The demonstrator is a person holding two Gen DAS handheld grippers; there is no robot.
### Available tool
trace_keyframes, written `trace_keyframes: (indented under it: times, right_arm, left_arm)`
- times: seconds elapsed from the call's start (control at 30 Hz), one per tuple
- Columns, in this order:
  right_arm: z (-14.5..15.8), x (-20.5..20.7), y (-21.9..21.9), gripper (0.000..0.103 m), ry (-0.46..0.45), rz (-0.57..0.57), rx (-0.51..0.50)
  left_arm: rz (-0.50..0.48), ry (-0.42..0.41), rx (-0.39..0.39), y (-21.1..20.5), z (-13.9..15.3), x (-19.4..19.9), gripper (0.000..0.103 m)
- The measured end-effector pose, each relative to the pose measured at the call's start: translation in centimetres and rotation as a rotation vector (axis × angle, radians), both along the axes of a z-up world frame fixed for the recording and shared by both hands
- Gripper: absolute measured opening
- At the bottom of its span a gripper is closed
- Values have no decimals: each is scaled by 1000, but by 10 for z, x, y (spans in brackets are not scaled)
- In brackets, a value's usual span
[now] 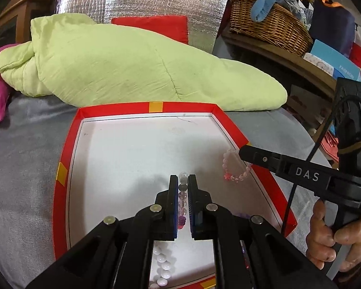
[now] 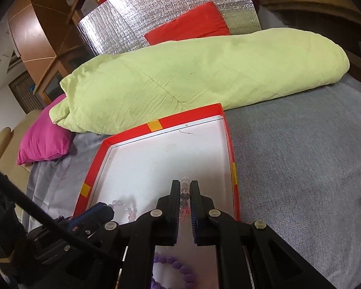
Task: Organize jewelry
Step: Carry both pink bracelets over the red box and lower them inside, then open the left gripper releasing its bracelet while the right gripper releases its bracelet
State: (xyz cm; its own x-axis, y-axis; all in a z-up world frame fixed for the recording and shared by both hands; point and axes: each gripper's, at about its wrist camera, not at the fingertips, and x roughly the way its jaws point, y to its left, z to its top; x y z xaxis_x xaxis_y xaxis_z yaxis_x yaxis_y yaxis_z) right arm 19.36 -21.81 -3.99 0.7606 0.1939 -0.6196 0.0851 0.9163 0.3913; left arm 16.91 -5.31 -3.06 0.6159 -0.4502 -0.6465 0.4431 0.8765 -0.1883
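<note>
Inside a shallow red cardboard box lid with a white floor [image 1: 67,144], resting on a grey bedspread [image 2: 300,156], two beaded bracelets are gripped: the left gripper [image 1: 182,192] is closed on a bracelet of clear and purple beads [image 1: 182,207], and the right gripper [image 2: 185,197] is pinched on a bracelet of clear and pink beads [image 2: 184,202] near the right wall. A string of white round beads [image 1: 163,265] and a chunky lilac bracelet [image 2: 180,272] lie on the floor nearer the cameras. For tidy placement, each bracelet is best lowered flat onto bare white floor, apart from the others, before the jaws are released.

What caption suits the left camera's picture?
Left gripper fingers clamp a beaded bracelet over the red-rimmed tray.
</note>
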Motion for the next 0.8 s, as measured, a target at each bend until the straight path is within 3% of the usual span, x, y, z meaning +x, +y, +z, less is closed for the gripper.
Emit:
trace_keyframes:
  times: [0.8]
  right_arm:
    - [-7, 1, -1, 10, 40, -7, -24]
  left_arm:
    - [15, 6, 49, -1, -9, -1, 8]
